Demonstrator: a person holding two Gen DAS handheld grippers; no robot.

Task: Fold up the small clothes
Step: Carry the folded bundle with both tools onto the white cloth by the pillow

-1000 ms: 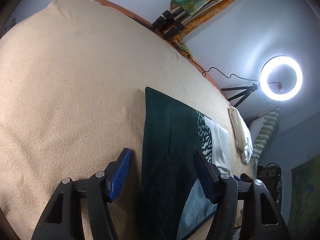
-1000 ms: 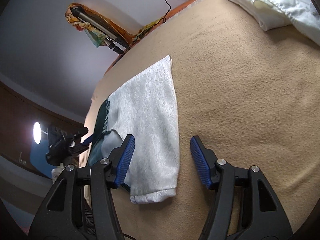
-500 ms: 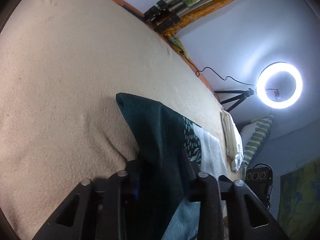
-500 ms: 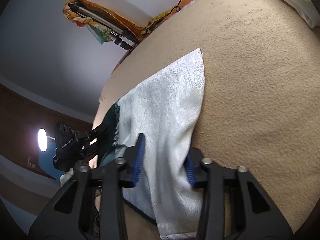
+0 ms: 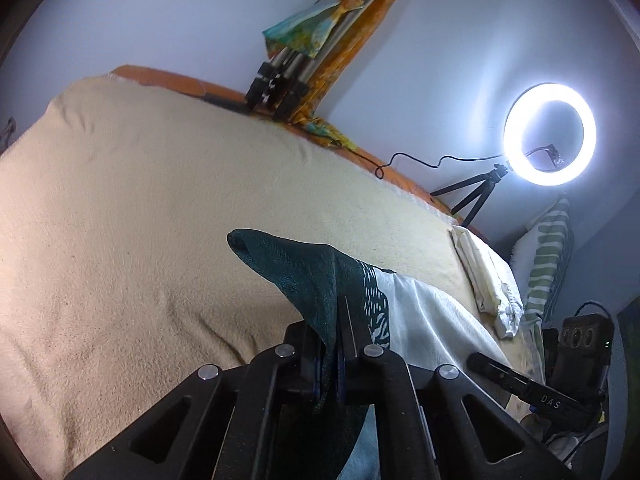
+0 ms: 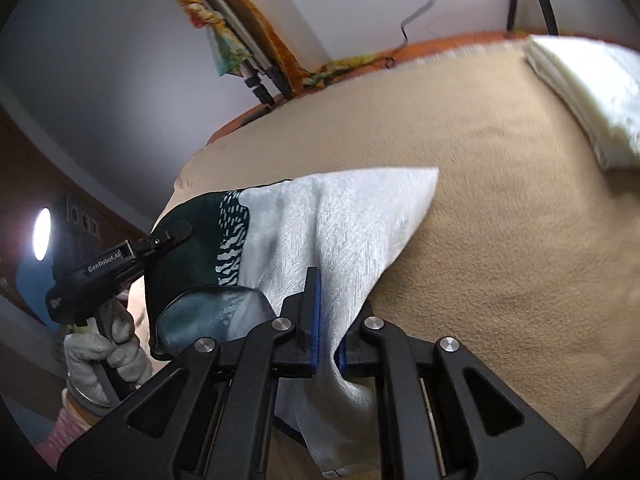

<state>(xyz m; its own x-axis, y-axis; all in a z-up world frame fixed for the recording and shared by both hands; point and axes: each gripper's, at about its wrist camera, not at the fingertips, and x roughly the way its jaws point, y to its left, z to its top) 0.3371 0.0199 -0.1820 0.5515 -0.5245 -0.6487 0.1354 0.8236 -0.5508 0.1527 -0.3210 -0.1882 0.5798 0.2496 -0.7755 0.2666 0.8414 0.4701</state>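
A small cloth, dark green [image 5: 296, 268] at one end and white [image 6: 340, 216] at the other, lies across a beige blanket [image 5: 120, 220]. My left gripper [image 5: 329, 364] has its jaws closing, and the pads pinch the green end's near edge, which is lifted into a peak. My right gripper [image 6: 326, 336] is closing too, its blue pads [image 6: 314, 320] pressing on the white end's near edge, raised off the blanket. The far edge still rests on the blanket. In the right wrist view a gloved hand [image 6: 100, 352] holds the left gripper [image 6: 168, 236] at the green end.
A folded white cloth pile [image 5: 488, 280] lies further along the blanket near a striped pillow [image 5: 548, 256]. A lit ring light [image 5: 550, 134] on a small tripod stands behind it. Folded tripod legs wrapped in colourful fabric [image 5: 280, 88] lean on the wall.
Both grippers went from open over the cloth's near edge to shut on it. Both have risen, pulling the green and white ends up off the blanket.
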